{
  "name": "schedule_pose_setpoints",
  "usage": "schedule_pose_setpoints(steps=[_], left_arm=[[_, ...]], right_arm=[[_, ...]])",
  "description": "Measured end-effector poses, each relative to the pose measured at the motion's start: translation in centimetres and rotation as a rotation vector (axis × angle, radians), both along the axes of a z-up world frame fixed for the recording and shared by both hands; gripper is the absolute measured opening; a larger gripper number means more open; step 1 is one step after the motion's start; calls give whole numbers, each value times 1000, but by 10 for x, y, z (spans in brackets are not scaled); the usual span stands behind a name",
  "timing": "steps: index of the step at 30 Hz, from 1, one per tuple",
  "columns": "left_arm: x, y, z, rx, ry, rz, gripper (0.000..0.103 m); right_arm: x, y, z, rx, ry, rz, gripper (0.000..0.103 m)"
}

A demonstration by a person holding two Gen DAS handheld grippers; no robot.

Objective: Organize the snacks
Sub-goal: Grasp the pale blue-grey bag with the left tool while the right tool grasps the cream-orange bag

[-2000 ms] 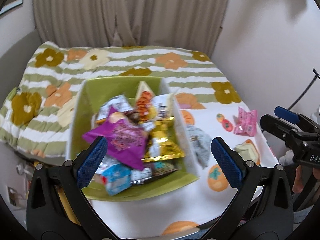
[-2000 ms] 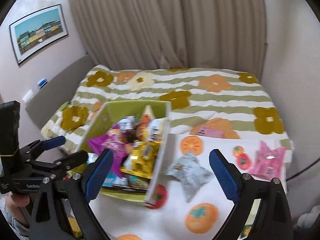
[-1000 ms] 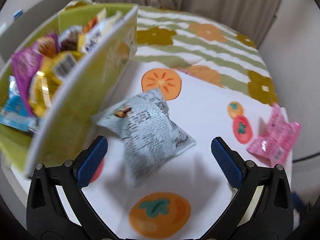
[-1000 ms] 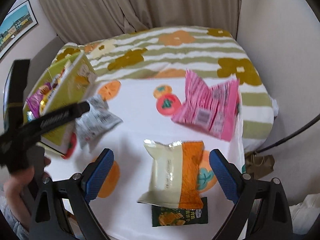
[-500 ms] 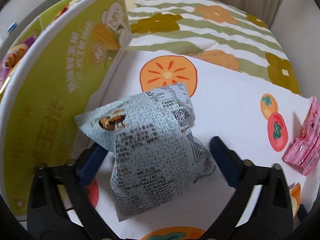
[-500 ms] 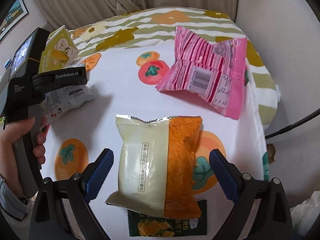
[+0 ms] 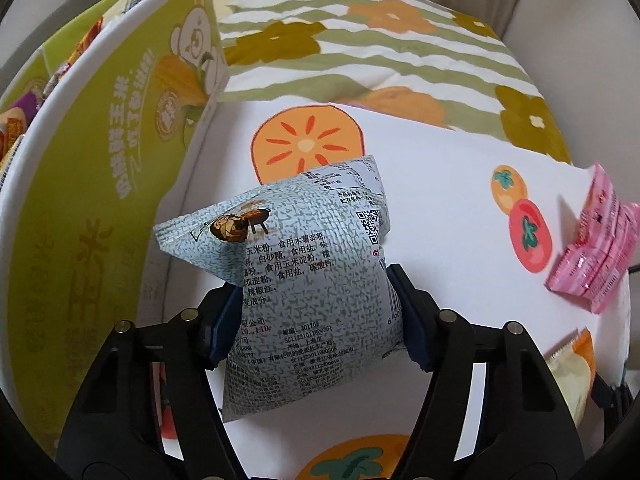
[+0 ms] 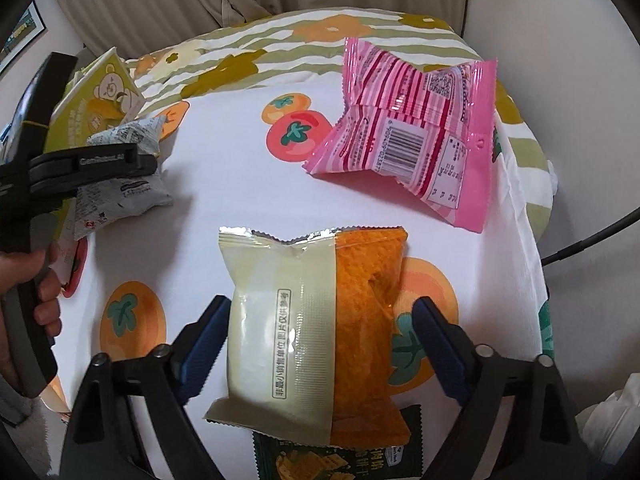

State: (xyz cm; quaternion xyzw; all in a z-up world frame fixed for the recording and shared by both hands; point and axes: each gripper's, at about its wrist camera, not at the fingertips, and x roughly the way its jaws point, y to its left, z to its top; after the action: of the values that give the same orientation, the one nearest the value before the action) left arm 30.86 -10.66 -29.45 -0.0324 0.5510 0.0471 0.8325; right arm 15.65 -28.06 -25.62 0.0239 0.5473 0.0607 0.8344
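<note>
My left gripper (image 7: pixel 316 316) is shut on a grey speckled snack bag (image 7: pixel 304 280), which it squeezes at its lower half next to the green snack box (image 7: pixel 92 168). The bag (image 8: pixel 132 160) and the left gripper (image 8: pixel 76 172) also show at the left of the right wrist view. My right gripper (image 8: pixel 320 344) has its jaws partly closed around a cream and orange snack bag (image 8: pixel 316 320) on the white cloth; the left pad touches the bag and the right pad stands just off it. A pink striped bag (image 8: pixel 416 128) lies beyond it.
The green box (image 8: pixel 96 100) holds several snacks. A dark green packet (image 8: pixel 336 456) lies under the cream bag's near end. The pink bag (image 7: pixel 596 248) is at the table's right edge. The fruit-print cloth (image 8: pixel 240 184) covers the table; a bed lies behind.
My left gripper has closed on the grey bag. My right gripper has moved down over the cream and orange bag and its jaws have narrowed around it.
</note>
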Motion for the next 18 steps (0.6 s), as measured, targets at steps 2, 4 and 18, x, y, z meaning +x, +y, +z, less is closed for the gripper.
schedule_pose_setpoints(steps=[2, 4, 18], left_arm=[[-4, 2, 2, -8, 7, -3, 64], [-6, 2, 3, -16, 14, -6, 64], [-26, -11, 35, -55, -33, -58, 63]], right_arm=[[0, 0, -1, 1, 21, -7, 87], [0, 1, -1, 10, 35, -13, 87], [-1, 5, 8, 25, 21, 17, 60]])
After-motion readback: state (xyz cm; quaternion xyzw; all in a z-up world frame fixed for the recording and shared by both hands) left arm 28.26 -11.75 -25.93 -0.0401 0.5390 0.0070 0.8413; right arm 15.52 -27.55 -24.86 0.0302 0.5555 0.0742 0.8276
